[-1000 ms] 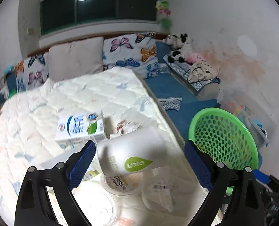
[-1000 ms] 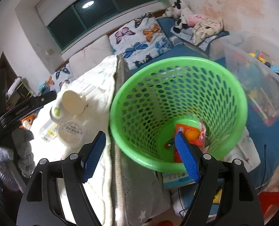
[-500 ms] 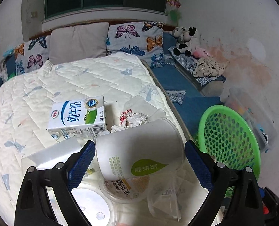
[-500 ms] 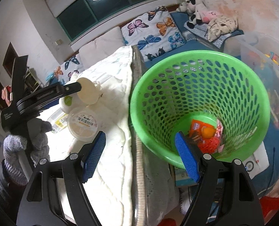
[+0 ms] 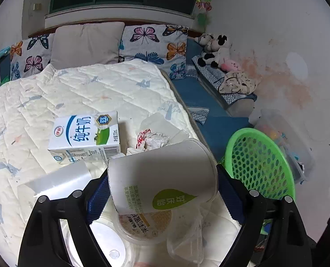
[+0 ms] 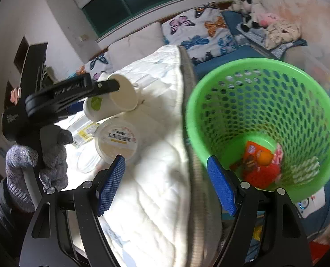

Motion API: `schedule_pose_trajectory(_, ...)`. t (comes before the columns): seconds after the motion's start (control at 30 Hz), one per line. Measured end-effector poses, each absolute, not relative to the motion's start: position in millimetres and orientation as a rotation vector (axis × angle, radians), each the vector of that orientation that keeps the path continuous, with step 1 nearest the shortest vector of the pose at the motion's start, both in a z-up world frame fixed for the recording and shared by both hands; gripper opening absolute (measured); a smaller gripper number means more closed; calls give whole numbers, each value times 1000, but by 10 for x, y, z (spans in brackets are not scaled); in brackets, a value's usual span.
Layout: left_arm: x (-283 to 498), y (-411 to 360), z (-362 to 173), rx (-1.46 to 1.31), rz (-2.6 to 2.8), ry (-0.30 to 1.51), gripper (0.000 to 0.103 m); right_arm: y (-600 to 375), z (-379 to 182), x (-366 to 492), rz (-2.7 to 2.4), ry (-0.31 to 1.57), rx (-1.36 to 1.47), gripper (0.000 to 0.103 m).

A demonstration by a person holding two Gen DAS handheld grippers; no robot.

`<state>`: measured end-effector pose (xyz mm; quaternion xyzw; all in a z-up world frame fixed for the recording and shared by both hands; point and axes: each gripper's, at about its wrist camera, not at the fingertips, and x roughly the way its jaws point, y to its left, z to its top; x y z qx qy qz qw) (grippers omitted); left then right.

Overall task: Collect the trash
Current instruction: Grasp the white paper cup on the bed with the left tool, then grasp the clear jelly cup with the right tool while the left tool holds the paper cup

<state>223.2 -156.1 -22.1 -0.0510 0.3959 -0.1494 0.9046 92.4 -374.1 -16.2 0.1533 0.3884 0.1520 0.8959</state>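
My left gripper (image 5: 162, 191) is shut on a white paper cup (image 5: 162, 178) with a green leaf label, held on its side just above the bed; it also shows in the right wrist view (image 6: 111, 102). A milk carton (image 5: 84, 135), crumpled wrappers (image 5: 151, 138), a round lidded tub (image 5: 147, 224) and clear plastic lids (image 5: 107, 247) lie on the white quilt. My right gripper (image 6: 165, 187) is open and empty over the bed's edge. The green mesh basket (image 6: 262, 66) stands right of it with red and orange trash (image 6: 258, 160) inside.
The basket (image 5: 262, 166) stands on the floor beside the bed's right edge. A clear storage box (image 5: 282, 133) sits behind it by the wall. Butterfly pillows (image 5: 151, 44) and stuffed toys (image 5: 216, 49) are at the head of the bed.
The left gripper has closed in on the cup and now grips it. The right gripper has drifted left, so the basket sits further right in its view.
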Motion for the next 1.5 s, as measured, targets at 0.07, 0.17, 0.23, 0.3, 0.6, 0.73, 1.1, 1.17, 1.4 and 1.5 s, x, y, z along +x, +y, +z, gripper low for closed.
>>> schedule_pose_trajectory(0.07,2193,-1528,-150,-107,-319,802,85,-3678,-151,955,339,809,303,76)
schedule_pose_trajectory(0.17,2147,-1469,-45,-113,-323,777,85,-3552,-135,1029,393,819,285,79)
schedule_pose_trajectory(0.23,2124,-1411,18,-121,-322,765,85,-3485,-129,1057,424,819,277,80)
schedule_pose_trajectory(0.3,2108,-1346,63,-128,-321,755,85,-3395,-118,1101,461,818,260,83)
schedule_pose_trajectory(0.6,2025,-1079,140,-153,-298,737,84,-3081,-193,1373,558,856,200,85)
schedule_pose_trajectory(0.73,2002,-987,137,-157,-287,735,85,-2987,-237,1521,576,879,182,85)
schedule_pose_trajectory(1.1,2001,-863,111,-169,-264,740,85,-2931,-375,1710,601,927,179,85)
schedule_pose_trajectory(1.17,2002,-866,93,-169,-263,745,84,-2915,-373,1687,602,922,165,80)
schedule_pose_trajectory(1.4,1999,-897,95,-162,-267,748,85,-2966,-338,1611,591,903,179,66)
schedule_pose_trajectory(1.5,1993,-925,106,-158,-272,746,85,-3024,-271,1548,582,884,191,66)
